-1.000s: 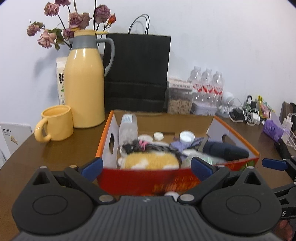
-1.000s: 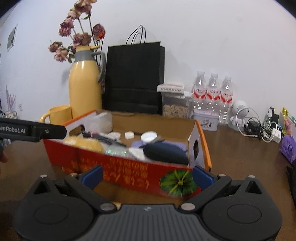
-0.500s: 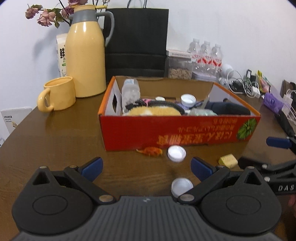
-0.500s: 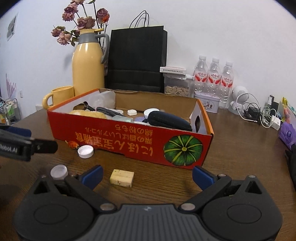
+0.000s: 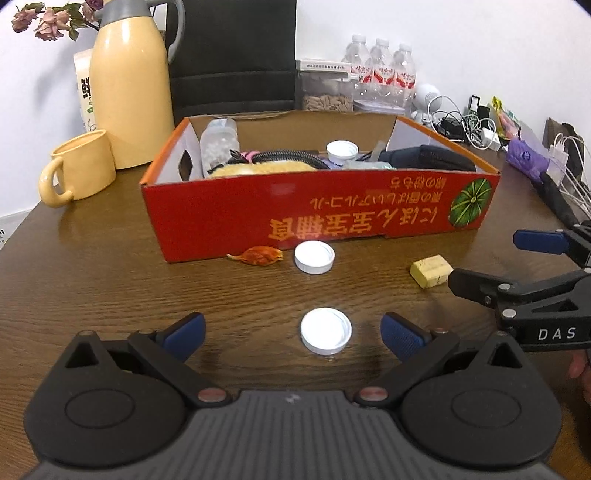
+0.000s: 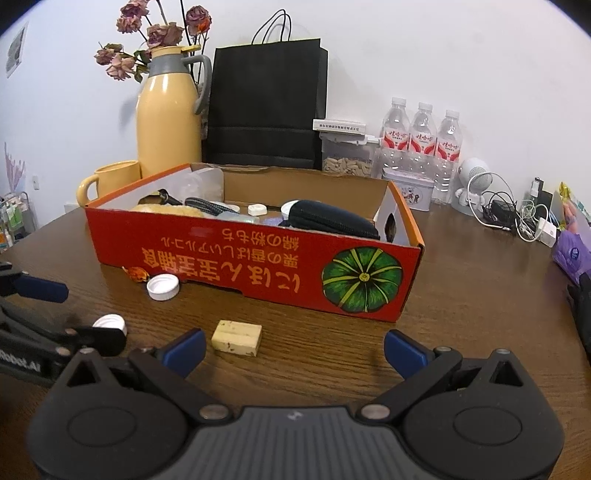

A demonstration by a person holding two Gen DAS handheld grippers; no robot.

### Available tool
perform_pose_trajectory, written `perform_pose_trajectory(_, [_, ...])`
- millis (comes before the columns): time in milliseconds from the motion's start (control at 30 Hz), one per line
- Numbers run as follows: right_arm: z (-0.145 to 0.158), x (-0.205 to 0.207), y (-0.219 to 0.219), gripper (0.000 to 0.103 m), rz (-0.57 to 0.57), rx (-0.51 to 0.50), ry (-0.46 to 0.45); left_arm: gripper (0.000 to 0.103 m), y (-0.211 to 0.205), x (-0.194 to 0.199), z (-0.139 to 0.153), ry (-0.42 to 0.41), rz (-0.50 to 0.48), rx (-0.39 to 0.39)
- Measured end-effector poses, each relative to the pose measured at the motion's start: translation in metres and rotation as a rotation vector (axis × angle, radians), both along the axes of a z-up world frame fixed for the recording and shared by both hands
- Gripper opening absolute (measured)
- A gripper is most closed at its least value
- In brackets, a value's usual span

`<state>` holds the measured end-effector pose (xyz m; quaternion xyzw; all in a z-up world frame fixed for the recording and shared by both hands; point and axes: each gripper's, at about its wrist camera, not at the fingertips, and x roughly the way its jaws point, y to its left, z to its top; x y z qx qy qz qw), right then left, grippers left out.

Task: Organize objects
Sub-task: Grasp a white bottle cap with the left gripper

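Packing: red cardboard box (image 5: 321, 214) already crowded
Left: two white plastic caps (image 5: 325, 331), yellow block (image 6: 236, 337), orange scrap (image 5: 258, 254)
Left gripper (image 5: 291, 332): wide around cap
Right gripper (image 6: 293, 349): wide, empty

Home or small office corner, lived-in. Dark wood-grain tabletop (image 6: 461, 295) against plain white wall. Yellow thermos jug (image 6: 168, 114) with matching mug (image 6: 110, 181), dried roses (image 6: 147, 33) behind. Black paper shopping bag (image 6: 266, 103), three water bottles (image 6: 421, 147), clear container of seeds (image 6: 345, 158). Tangle of chargers and cables (image 6: 517, 218) at right edge. Red cardboard box (image 6: 258, 258) with pumpkin print holds assorted household clutter.
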<state>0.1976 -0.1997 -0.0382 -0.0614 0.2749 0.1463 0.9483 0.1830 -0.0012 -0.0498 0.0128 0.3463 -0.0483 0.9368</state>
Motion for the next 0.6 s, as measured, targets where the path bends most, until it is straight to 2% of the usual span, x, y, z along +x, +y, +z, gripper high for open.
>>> perform_pose_trajectory(67, [0.000,0.000,-0.001,0.103,-0.002,0.005,0.001,0.095,-0.003,0.001,-0.002,0.003,-0.009,-0.007])
perform_pose_trajectory(100, [0.000,0.000,-0.001,0.103,-0.003,0.006,0.003,0.084,-0.005,0.001,-0.003,0.005,-0.016,-0.012])
perform_pose_trajectory(167, [-0.001,0.001,-0.001,0.103,-0.003,0.009,0.008,0.051,-0.011,-0.003,-0.002,-0.026,-0.030,0.016])
perform_pose_trajectory(200, [-0.001,0.001,-0.001,0.103,-0.003,0.010,0.010,0.030,-0.013,-0.005,-0.002,-0.039,-0.049,0.012])
perform_pose_trajectory(400, [-0.001,0.002,0.000,0.103,0.003,0.007,0.019,0.029,-0.017,-0.009,-0.003,-0.061,-0.055,0.011])
perform_pose_trajectory(600, [-0.003,0.005,0.002,0.103,0.006,0.005,0.039,0.029,-0.007,-0.006,0.000,-0.075,0.001,-0.023])
